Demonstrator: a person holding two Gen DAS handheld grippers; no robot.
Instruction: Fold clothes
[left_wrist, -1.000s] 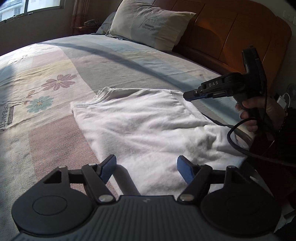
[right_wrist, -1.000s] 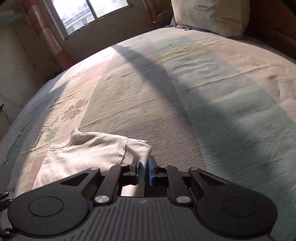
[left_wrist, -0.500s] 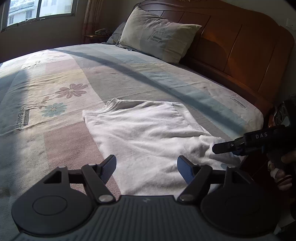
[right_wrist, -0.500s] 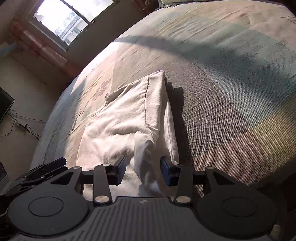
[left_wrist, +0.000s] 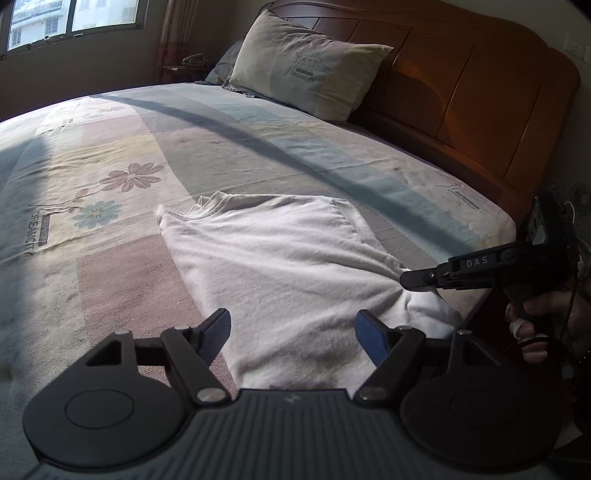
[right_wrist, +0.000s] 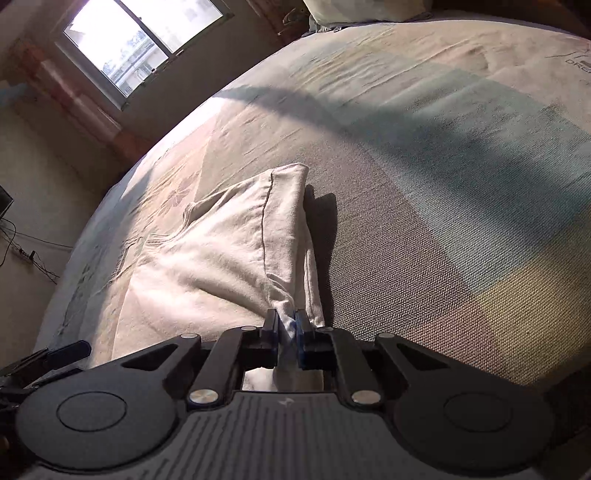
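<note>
Right fingers (right_wrist: 286, 328) clamp white shirt (left_wrist: 280, 258) corner | left fingers (left_wrist: 295, 332) spread above hem

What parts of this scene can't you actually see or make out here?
- Near hem of the white cotton T-shirt: left wrist view, hidden behind the left gripper body.
- Fabric pinched in the right gripper: right wrist view, covered by its fingers.
- Small item on the nightstand: left wrist view, too small.

left wrist: low, facing headboard (left_wrist: 461, 92) | right wrist: facing window (right_wrist: 144, 48) (both share bed (left_wrist: 110, 266))
</note>
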